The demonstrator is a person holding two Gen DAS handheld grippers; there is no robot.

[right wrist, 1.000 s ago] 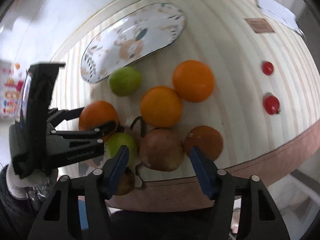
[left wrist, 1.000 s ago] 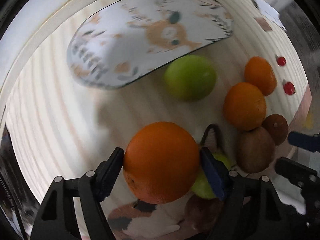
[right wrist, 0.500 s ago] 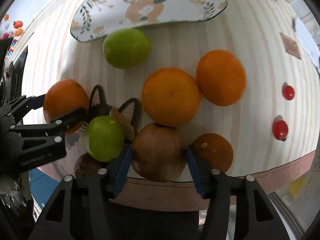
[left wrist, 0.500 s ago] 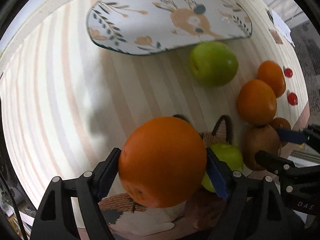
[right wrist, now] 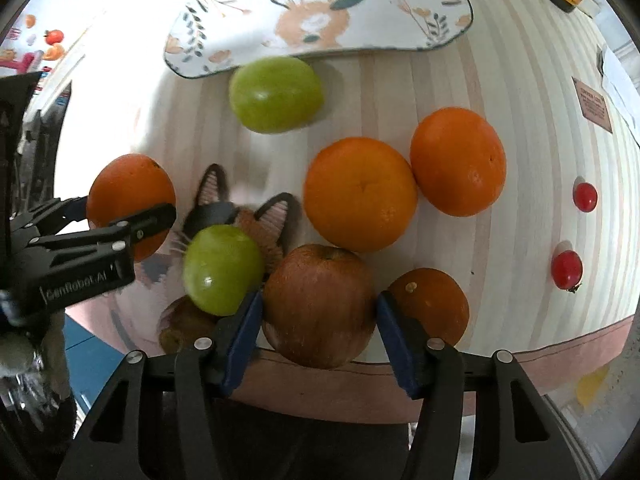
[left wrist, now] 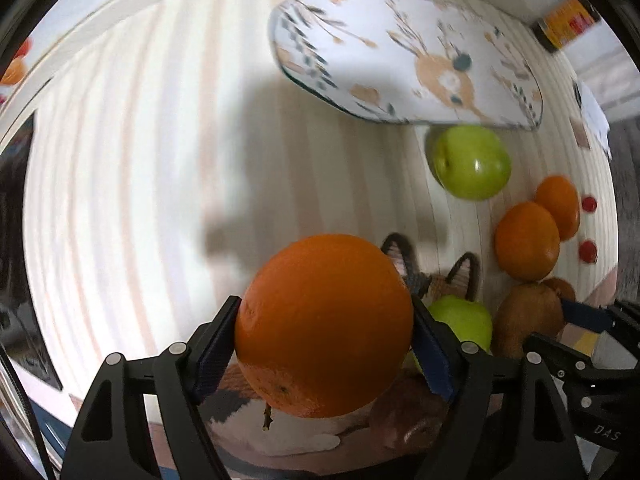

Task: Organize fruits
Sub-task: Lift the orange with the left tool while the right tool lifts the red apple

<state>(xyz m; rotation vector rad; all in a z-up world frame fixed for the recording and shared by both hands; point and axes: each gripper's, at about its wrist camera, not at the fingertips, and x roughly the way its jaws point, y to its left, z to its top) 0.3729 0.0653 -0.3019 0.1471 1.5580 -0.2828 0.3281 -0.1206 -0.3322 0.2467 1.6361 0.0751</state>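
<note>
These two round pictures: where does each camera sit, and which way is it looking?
Left wrist: sits on the left gripper, looking down its fingers at the held orange above the striped table.
Right wrist: sits on the right gripper, looking down at the reddish apple between its fingers; the left gripper shows at the left.
Shared: the deer plate, both green apples and the held orange.

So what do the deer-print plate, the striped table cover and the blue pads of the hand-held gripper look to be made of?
Deer-print plate: probably glazed ceramic or melamine; smooth, printed, with a thin dark rim; I cannot tell which.
Striped table cover: seems matte cloth or vinyl, no glare, a pink border at the near edge.
Blue pads: look like ribbed rubber or soft plastic, fine grooves visible, set on matte black plastic fingers.
</note>
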